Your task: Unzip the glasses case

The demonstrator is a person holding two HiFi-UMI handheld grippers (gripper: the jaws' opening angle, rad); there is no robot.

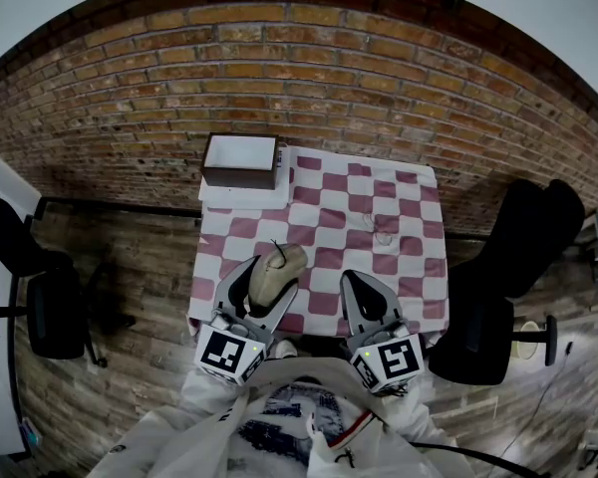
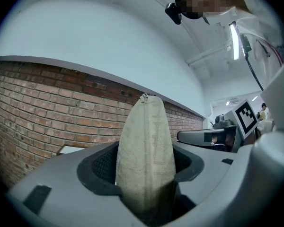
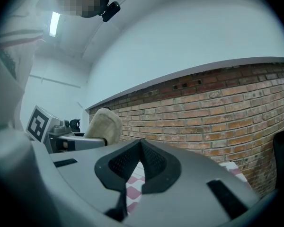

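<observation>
Nearest the camera, the person's pale sleeves and a printed shirt front (image 1: 291, 418) are cut off by the head view's lower edge; the print is too blurred to read. The only markings are the black-and-white square markers on each tool's cube (image 1: 229, 354), which carry no words.

The left tool (image 1: 264, 287) pinches the beige glasses case (image 1: 279, 272) on edge between its pads. The case's lower end is buried in the jaws, and its zipper pull (image 2: 144, 97) sits at the far tip. Whether the case touches the cloth beneath cannot be told. Just right of the case, the right tool (image 1: 364, 287) is pressed together with nothing in it, its pads meeting in its own view.

Under the case lies a pink-and-white checked cloth (image 1: 379, 207) that hides the tabletop completely. Beyond and right of the case, a faint clear outline (image 1: 384, 229) on the cloth is too dim to name. Beyond and slightly left of the case, a brown box (image 1: 241, 159) with a white inside stands at the cloth's far corner.

Dark chairs stand well left (image 1: 50, 307) and right (image 1: 498, 307) of the case on a wooden floor. A red brick wall (image 1: 309, 58) rises behind, and above it the wall is white.
</observation>
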